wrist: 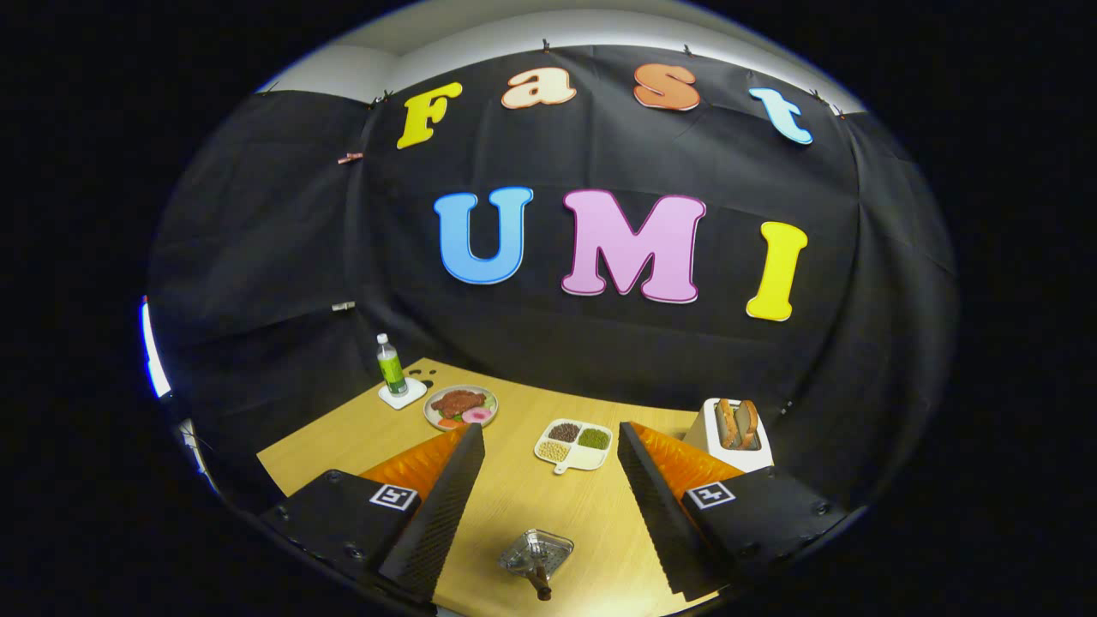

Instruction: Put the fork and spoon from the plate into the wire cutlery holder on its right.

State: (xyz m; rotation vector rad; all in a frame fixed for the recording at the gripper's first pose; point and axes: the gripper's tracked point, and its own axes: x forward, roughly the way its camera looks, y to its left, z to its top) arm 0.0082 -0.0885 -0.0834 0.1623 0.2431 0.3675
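Between your gripper's (548, 433) two fingers, closest to the lens, sits a small shiny see-through container (536, 550) on the pale wooden table (514, 497). It may be the wire cutlery holder, though the fisheye view is too coarse to be sure. A short dark stub (542, 590) juts from it toward you. Whether that is a utensil handle cannot be told.

The claw stands wide open, fingers well apart and pressing on nothing.

Just ahead of the fingertips lies a white divided dish of brown, green and tan beans (573, 445). Beyond the left finger rests a round pale plate carrying dark meat and a pink piece (460, 406), and past it a clear bottle with a green label (392, 365) stands upright on a white square coaster (403, 394). Beyond the right finger is a white toaster holding two slices of bread (736, 434).

No fork or spoon can be made out on that plate at this size. So the scene fits cutlery waiting there too small to see, and equally cutlery already standing in the shiny container.

Judged from this, good work means settling that first. Keep the fingers spread, and treat the container as light and easy to tip if nudged. Any slim utensil is best pinched squarely across its handle, so both fingers bear on it evenly.
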